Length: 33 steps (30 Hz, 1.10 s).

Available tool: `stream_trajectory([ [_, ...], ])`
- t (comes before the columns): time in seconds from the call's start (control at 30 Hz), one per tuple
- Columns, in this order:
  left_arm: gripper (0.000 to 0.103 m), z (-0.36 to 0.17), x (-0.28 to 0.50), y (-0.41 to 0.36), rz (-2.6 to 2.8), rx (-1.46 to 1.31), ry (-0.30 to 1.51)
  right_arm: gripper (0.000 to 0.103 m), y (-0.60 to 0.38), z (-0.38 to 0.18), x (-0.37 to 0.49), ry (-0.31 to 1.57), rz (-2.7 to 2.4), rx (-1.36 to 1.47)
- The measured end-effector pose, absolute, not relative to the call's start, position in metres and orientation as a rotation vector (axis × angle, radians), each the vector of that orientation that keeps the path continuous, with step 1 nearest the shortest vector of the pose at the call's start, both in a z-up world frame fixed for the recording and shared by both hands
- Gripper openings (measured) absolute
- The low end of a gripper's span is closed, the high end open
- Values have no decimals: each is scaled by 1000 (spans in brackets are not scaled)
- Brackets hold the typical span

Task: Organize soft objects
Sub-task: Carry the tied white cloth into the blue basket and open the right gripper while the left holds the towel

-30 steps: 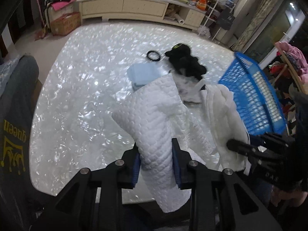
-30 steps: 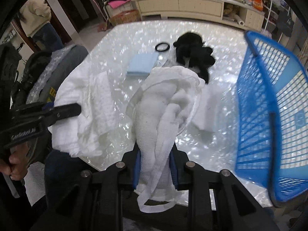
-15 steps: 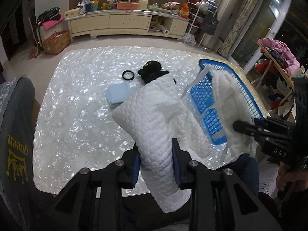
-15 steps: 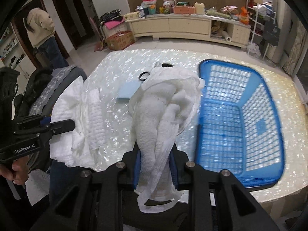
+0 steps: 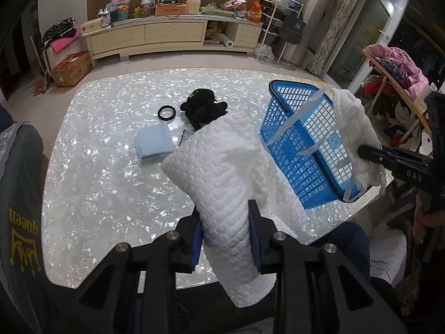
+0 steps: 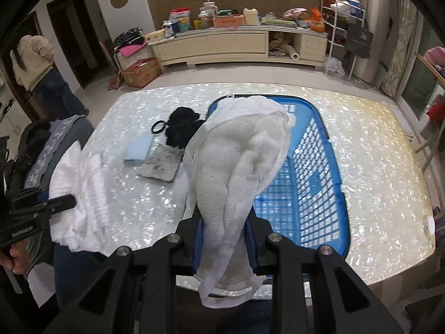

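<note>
My left gripper (image 5: 225, 236) is shut on a white quilted cloth (image 5: 219, 172) and holds it above the table's near edge. My right gripper (image 6: 224, 239) is shut on a white gauze cloth with tie strings (image 6: 239, 153), held above the near left part of the blue basket (image 6: 314, 183). In the left wrist view the basket (image 5: 300, 139) stands on the right of the table, with the gauze cloth (image 5: 358, 136) over its right side. In the right wrist view the quilted cloth (image 6: 80, 194) hangs at the left.
On the shiny white table (image 5: 111, 172) lie a black plush toy (image 5: 203, 105), a black ring (image 5: 167, 112), a folded light blue cloth (image 5: 154, 142) and a grey pad (image 6: 160, 165). A grey chair back (image 5: 19, 208) stands at the left.
Both grippers have risen with their cloths. The right gripper has carried the gauze cloth rightwards over the basket, uncovering the grey pad on the table.
</note>
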<state>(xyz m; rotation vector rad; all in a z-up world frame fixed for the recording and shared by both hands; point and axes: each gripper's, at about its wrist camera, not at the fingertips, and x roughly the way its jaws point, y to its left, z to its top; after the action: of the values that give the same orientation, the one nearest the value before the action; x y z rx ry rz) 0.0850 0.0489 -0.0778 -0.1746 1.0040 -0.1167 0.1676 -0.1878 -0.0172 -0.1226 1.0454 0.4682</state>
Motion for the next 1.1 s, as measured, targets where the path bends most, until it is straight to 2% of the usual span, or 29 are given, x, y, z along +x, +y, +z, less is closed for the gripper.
stream_trajectory([
  [0.57, 26, -100, 117, 52, -117, -184, 1045, 24, -193, -52, 213, 1143, 397, -134],
  [1.1, 27, -125, 136, 54, -147, -205, 1068, 25, -171, -102, 267, 1331, 320, -255],
])
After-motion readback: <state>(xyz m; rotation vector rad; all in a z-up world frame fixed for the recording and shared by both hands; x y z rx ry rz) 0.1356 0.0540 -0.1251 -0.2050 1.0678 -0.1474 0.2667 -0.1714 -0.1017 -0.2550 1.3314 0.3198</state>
